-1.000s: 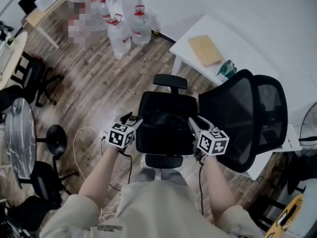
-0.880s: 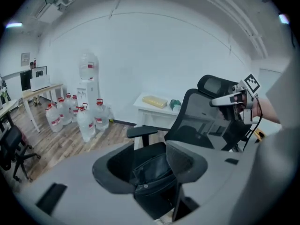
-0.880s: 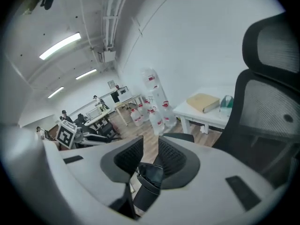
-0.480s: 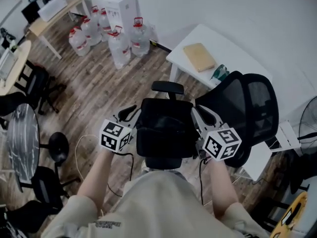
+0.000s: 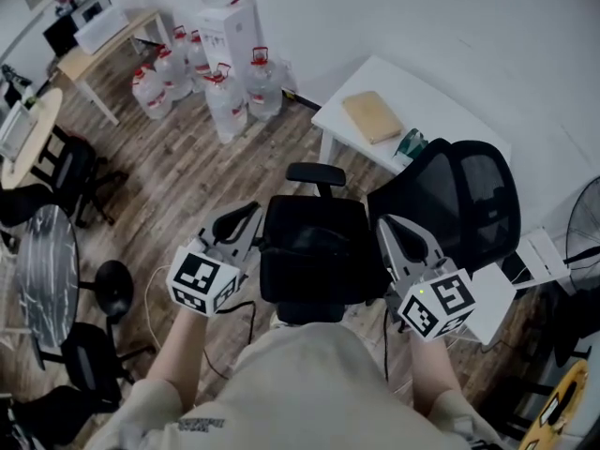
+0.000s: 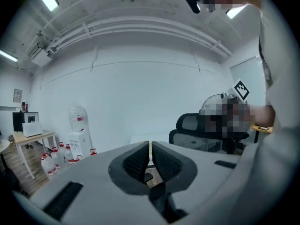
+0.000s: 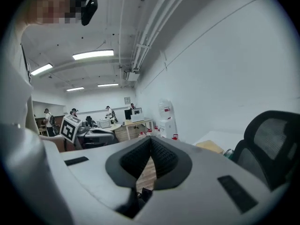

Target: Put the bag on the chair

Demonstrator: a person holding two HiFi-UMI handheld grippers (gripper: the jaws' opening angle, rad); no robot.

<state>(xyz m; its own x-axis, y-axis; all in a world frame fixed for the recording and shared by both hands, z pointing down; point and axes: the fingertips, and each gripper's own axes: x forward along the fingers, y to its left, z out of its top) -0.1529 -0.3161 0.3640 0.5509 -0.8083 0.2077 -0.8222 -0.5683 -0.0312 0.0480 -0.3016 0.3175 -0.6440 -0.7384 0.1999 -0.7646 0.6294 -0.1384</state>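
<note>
A black bag (image 5: pixel 314 251) lies flat on the seat of a black office chair (image 5: pixel 459 204), between its two armrests. The chair's mesh back stands to the right. My left gripper (image 5: pixel 239 221) hovers just left of the bag, apart from it. Its jaws are closing until the pads (image 6: pixel 140 161) meet, with nothing between them. My right gripper (image 5: pixel 401 235) hangs at the bag's right side in front of the mesh back. Its jaws are also closing onto each other, empty. The left gripper (image 6: pixel 150 149) points at a white wall and the right gripper (image 7: pixel 151 144) looks across the room.
A white table (image 5: pixel 450 111) with a tan folder (image 5: pixel 372 116) stands behind the chair. Several water jugs (image 5: pixel 230 97) and a dispenser line the far wall. Dark chairs (image 5: pixel 66 167) and a round table (image 5: pixel 42 270) fill the left. A cable (image 5: pixel 150 289) trails on the wood floor.
Both grippers have drawn back from the bag's sides towards me and risen. Their jaws have come together. The bag stays on the seat.
</note>
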